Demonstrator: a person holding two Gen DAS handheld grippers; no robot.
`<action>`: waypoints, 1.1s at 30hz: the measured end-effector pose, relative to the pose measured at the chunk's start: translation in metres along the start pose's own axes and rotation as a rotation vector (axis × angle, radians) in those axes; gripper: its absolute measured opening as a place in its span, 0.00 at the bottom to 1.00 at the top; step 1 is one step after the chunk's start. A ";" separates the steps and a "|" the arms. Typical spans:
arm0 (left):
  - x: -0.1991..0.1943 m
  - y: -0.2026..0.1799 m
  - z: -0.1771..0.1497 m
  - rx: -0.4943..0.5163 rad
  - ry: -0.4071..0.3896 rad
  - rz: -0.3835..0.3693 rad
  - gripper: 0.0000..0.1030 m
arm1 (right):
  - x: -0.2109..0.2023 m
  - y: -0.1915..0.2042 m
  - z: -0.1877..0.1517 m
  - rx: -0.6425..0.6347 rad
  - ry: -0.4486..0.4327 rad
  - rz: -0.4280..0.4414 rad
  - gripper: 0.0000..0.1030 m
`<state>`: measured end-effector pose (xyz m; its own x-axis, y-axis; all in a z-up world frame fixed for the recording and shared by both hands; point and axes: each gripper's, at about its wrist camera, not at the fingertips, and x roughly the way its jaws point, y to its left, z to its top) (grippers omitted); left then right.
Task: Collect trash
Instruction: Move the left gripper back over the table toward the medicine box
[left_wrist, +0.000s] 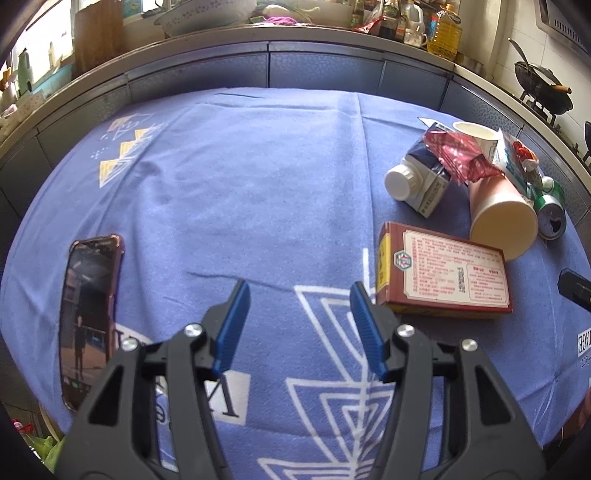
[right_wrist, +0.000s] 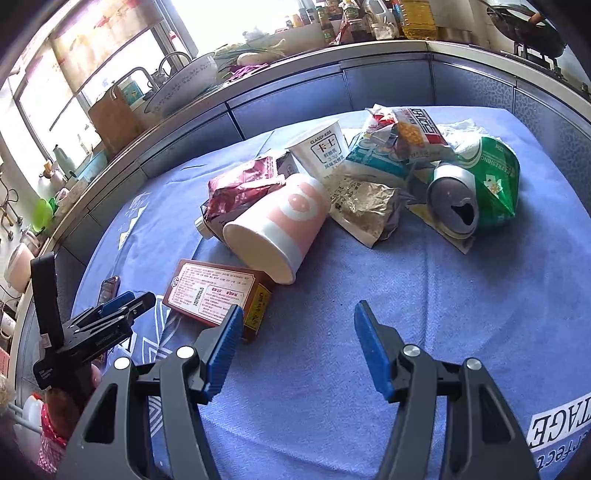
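Note:
A pile of trash lies on the blue cloth: a red-brown box, a pink paper cup on its side, a white yogurt cup, a red wrapper, a milk carton, a crushed green can and snack bags. My left gripper is open and empty, just left of the box; it also shows in the right wrist view. My right gripper is open and empty, in front of the pile.
A phone lies on the cloth at the left. Behind the table runs a kitchen counter with bottles, a bowl and a wok on a stove. The cloth hangs over the table edges.

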<state>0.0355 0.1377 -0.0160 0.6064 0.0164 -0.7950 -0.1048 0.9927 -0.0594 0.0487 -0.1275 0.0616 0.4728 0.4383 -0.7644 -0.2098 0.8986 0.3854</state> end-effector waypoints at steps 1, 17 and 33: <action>0.000 0.001 0.000 -0.002 0.001 0.000 0.53 | 0.000 0.001 0.000 -0.003 0.001 0.000 0.61; -0.007 0.007 0.000 -0.013 -0.024 -0.108 0.66 | 0.003 0.007 0.002 -0.016 -0.005 -0.010 0.61; -0.006 -0.055 0.006 0.233 -0.082 -0.172 0.85 | 0.014 0.011 0.007 -0.076 0.018 -0.103 0.56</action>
<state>0.0428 0.0842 -0.0044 0.6625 -0.1545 -0.7330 0.1835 0.9822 -0.0411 0.0588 -0.1119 0.0587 0.4799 0.3433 -0.8074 -0.2254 0.9376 0.2648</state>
